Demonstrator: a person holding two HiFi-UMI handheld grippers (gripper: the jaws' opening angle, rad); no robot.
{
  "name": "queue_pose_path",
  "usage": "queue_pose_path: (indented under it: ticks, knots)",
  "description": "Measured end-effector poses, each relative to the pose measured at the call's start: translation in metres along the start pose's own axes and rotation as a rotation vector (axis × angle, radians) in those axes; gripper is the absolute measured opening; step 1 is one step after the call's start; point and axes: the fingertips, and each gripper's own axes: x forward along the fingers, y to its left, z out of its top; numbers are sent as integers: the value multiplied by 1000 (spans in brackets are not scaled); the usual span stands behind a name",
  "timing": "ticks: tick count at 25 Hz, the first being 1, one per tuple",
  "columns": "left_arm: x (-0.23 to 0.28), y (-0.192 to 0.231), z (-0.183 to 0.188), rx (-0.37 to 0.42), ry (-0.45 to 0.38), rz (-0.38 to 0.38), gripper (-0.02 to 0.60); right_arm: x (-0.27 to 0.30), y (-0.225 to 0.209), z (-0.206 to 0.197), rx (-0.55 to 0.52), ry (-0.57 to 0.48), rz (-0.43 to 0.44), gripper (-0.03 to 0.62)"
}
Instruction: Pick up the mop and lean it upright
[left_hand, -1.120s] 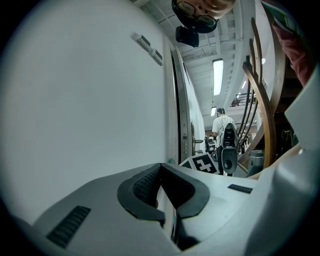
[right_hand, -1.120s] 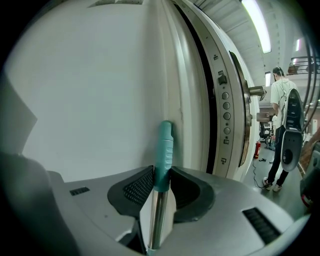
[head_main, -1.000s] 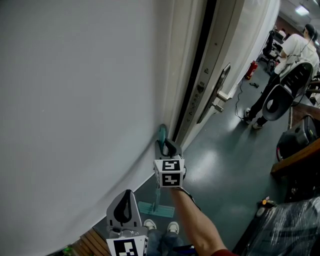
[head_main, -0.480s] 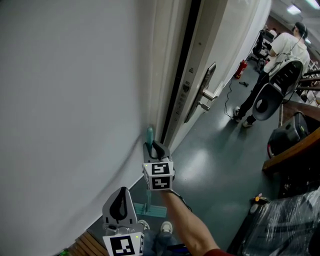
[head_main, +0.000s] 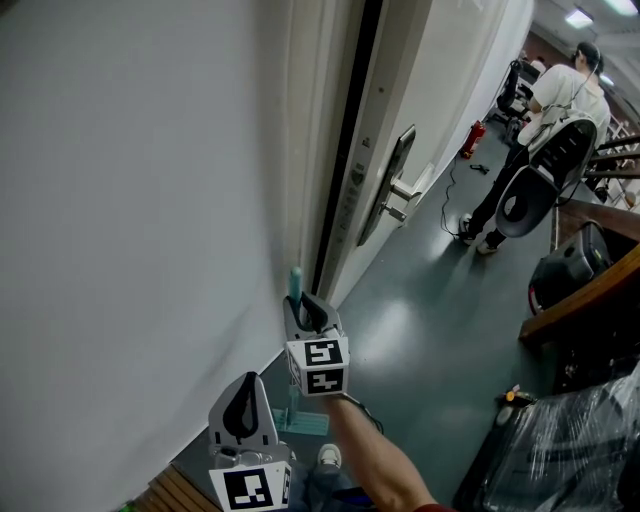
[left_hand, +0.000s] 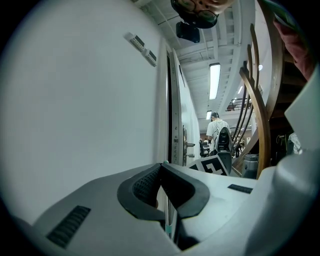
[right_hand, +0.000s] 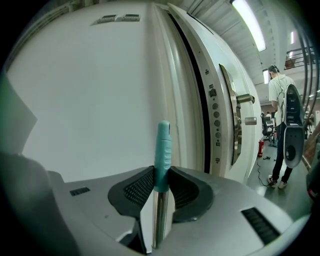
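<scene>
The mop stands nearly upright beside the white wall (head_main: 130, 200). Its teal grip (head_main: 295, 282) sticks up above my right gripper (head_main: 303, 312), and its flat teal head (head_main: 302, 422) rests on the floor below. In the right gripper view the pads are shut on the mop handle (right_hand: 163, 145) where the teal grip meets the metal pole, with my right gripper (right_hand: 161, 182) close to the wall. My left gripper (head_main: 243, 412) hangs lower and left of the pole. Its jaws meet at the tips with nothing between them, as the left gripper view shows for my left gripper (left_hand: 161, 172).
A white door (head_main: 440, 100) with a lever handle (head_main: 395, 190) stands just right of the mop. A person (head_main: 545, 130) stands further down the corridor near a red fire extinguisher (head_main: 470, 140). Plastic-wrapped goods (head_main: 570, 450) lie at the lower right, and wooden slats (head_main: 175, 490) at the lower left.
The right gripper, still shut on the mop handle, has shifted a little left in the picture along the wall, and the view has swung with it. The left gripper stays low.
</scene>
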Motion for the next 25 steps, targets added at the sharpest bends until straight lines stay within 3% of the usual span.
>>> queue_pose_path:
  ticks: [10,21,25]
  knots:
    - [-8,-7,15,-5,-27,-2,12,-55,23,11,-3,-39,41,106]
    - [-10,-6,26,2,-50,1,12,-96,27,35,-78,-88,27,106]
    - [-10,-3,33,4,-67,10,12,-108,34,49,-156,-136,59,104]
